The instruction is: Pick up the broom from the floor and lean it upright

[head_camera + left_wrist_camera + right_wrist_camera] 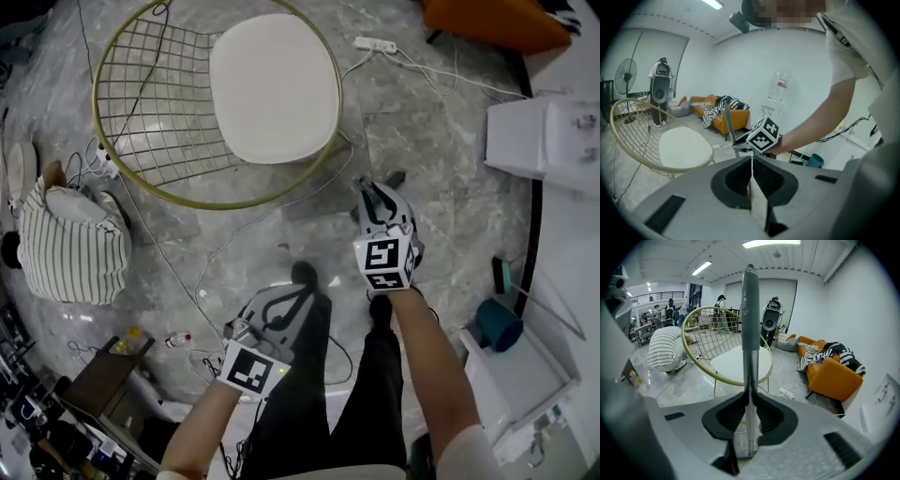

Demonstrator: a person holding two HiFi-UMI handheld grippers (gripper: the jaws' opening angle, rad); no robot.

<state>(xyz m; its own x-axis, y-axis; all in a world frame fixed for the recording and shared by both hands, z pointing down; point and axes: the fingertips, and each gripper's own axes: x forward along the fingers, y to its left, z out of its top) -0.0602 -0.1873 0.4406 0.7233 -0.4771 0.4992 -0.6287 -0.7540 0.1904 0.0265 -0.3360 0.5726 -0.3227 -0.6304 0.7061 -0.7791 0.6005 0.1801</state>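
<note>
Left tool (pixel 751 161) has its jaws pressed together with nothing between them, and it sits near the right tool (pixel 750 399) above the grey marble floor (pixel 422 122). Its partner's jaws are partly apart and clamped on the grey broom handle (pixel 750 324), which runs upright through the pads. Behind it is the round wire chair (pixel 701 341) with a white seat cushion (pixel 736 364).
</note>
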